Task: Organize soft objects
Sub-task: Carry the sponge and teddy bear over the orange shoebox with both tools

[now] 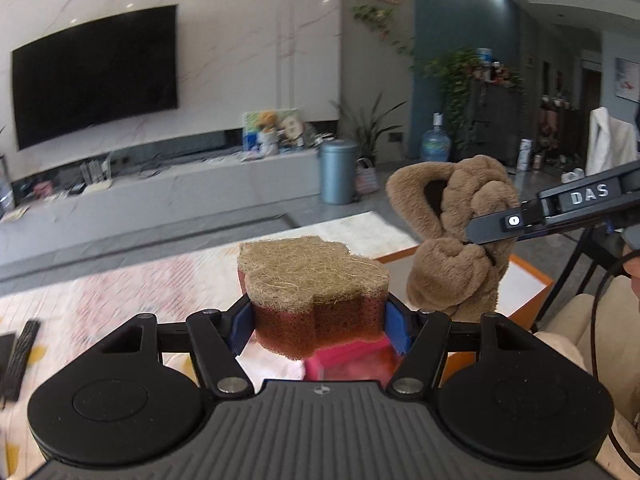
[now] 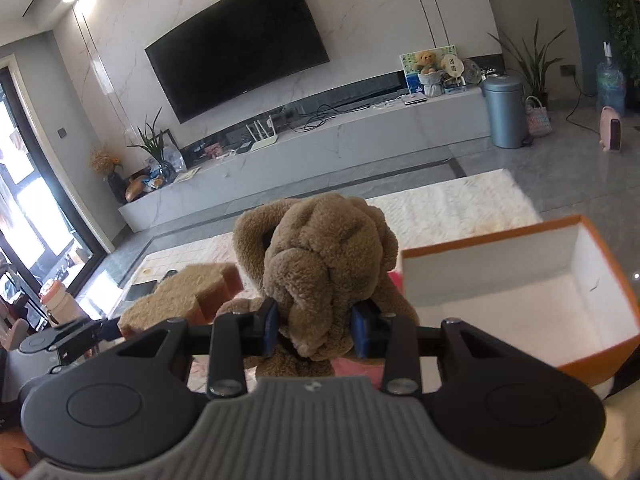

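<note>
Coarse fibrous sponge (image 1: 316, 280), fuzzy brown plush toy (image 2: 324, 256), smooth matt card box (image 2: 520, 280), glossy marble wall (image 2: 380, 8)

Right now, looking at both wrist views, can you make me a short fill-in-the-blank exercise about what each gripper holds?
1. The left gripper is shut on a ____ with a fibrous tan top.
2. The right gripper is shut on a plush toy coloured ____.
3. The open box has white inside walls and an ____ outside.

Missing words: sponge; brown; orange
</note>
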